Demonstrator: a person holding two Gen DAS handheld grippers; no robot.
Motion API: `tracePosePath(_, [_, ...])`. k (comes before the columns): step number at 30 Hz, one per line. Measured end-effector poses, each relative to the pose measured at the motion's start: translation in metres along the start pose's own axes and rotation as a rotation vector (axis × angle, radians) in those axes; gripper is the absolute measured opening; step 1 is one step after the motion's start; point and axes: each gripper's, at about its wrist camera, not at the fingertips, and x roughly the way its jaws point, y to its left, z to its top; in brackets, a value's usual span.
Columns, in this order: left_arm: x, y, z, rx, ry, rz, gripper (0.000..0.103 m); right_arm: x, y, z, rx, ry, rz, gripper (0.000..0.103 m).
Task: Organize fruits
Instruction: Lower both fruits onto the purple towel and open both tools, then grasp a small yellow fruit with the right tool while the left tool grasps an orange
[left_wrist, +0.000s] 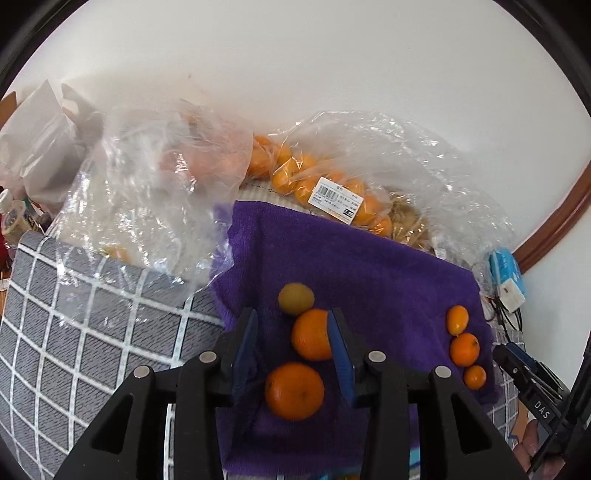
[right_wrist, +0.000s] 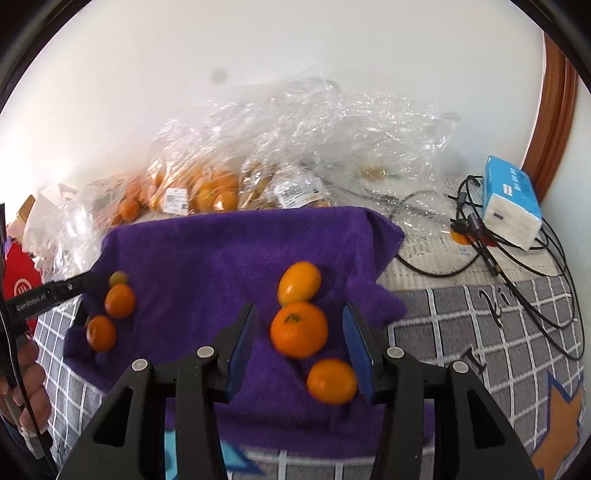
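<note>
Hovering over towel (left_wrist: 369, 266), both tongs apart, nothing clamped. Left gripper (left_wrist: 293, 325) straddles orange (left_wrist: 312, 334) at frame centre; right gripper (right_wrist: 301, 325) frames mandarin (right_wrist: 299, 329) lower centre. Fruit light, round, roll-prone, skin soft: pinch gently across widest middle.

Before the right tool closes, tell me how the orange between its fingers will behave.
The orange is round and sits loose on the purple towel, so a nudge would probably roll it toward its neighbours. Its smooth skin may slip in the right tool; the rind looks firm enough for gentle squeezing.
</note>
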Motion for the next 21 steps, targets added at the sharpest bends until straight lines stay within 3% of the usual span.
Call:
tracePosePath(6, [-0.038, 0.014, -0.032, 0.039, -0.026, 0.028, 0.037, -0.025, 0.022, -0.030, -0.035, -0.001, 0.008, 0.046])
tracePosePath(7, [-0.043, 0.017, -0.038, 0.045, -0.029, 0.034, 0.037, -0.027, 0.026, -0.036, -0.039, 0.002, 0.009, 0.042])
tracePosePath(8, [-0.050, 0.021, -0.047, 0.056, -0.035, 0.041, 0.037, -0.028, 0.031, -0.044, -0.044, 0.007, 0.011, 0.032])
tracePosePath(10, [-0.059, 0.027, -0.060, 0.073, -0.045, 0.068, 0.037, -0.028, 0.039, -0.057, -0.064, 0.020, 0.023, 0.025])
tracePosePath(12, [-0.068, 0.034, -0.074, 0.077, -0.063, 0.104, 0.037, -0.027, 0.047, -0.069, -0.082, 0.034, 0.035, 0.025])
tracePosePath(21, [-0.084, 0.065, -0.121, 0.047, -0.029, 0.131, 0.037, -0.033, 0.087, -0.118, -0.112, 0.075, 0.172, 0.027])
